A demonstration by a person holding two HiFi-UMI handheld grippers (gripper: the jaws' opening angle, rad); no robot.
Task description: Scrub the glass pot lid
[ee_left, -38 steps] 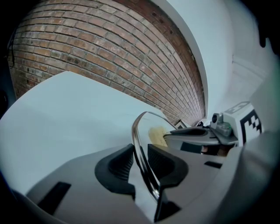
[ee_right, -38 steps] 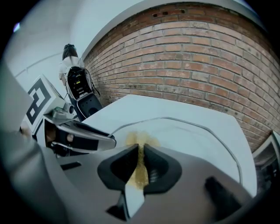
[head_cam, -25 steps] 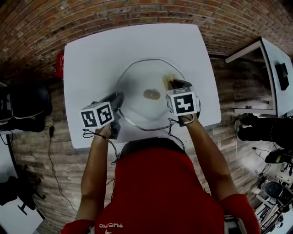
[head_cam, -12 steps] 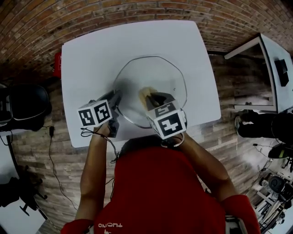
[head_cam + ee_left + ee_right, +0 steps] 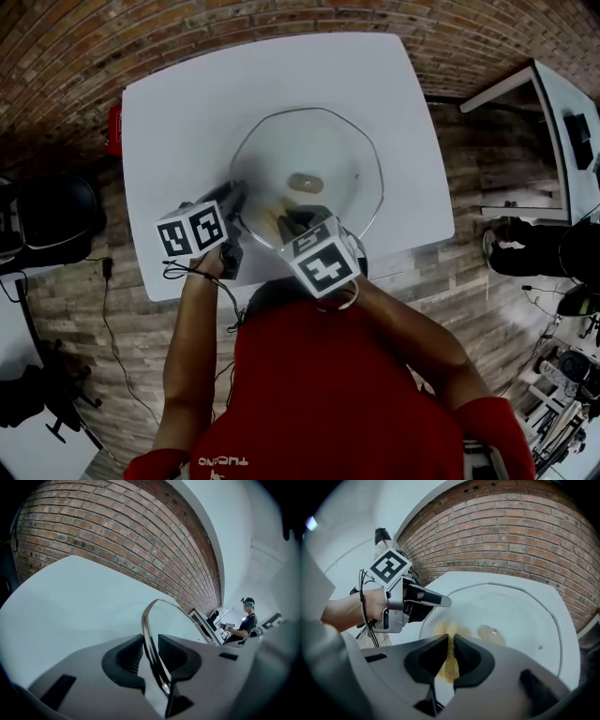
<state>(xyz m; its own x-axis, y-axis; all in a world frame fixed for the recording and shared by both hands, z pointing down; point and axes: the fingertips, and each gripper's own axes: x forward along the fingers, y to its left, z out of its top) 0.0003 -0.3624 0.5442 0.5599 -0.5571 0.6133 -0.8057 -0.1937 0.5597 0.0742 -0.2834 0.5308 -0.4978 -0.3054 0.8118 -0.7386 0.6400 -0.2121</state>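
The glass pot lid (image 5: 328, 141) lies on the white table (image 5: 178, 103), its knob (image 5: 307, 179) at the middle. My left gripper (image 5: 238, 204) is shut on the lid's metal rim (image 5: 149, 625) at the near-left side; the rim runs between both pads. My right gripper (image 5: 289, 218) is shut on a yellow sponge (image 5: 449, 663), which presses on the glass near the left rim, close to the left gripper (image 5: 438, 601). In the right gripper view the lid (image 5: 520, 616) spreads ahead, knob (image 5: 491, 632) just right of the sponge.
A red object (image 5: 113, 131) sits at the table's left edge. A black chair (image 5: 56, 211) stands on the left, a white desk (image 5: 562, 122) on the right. Brick floor surrounds the table. A person (image 5: 246, 618) stands far off in the left gripper view.
My right gripper has carried the sponge from the lid's right side across to its near-left part, beside the left gripper. The left gripper has kept its hold on the rim.
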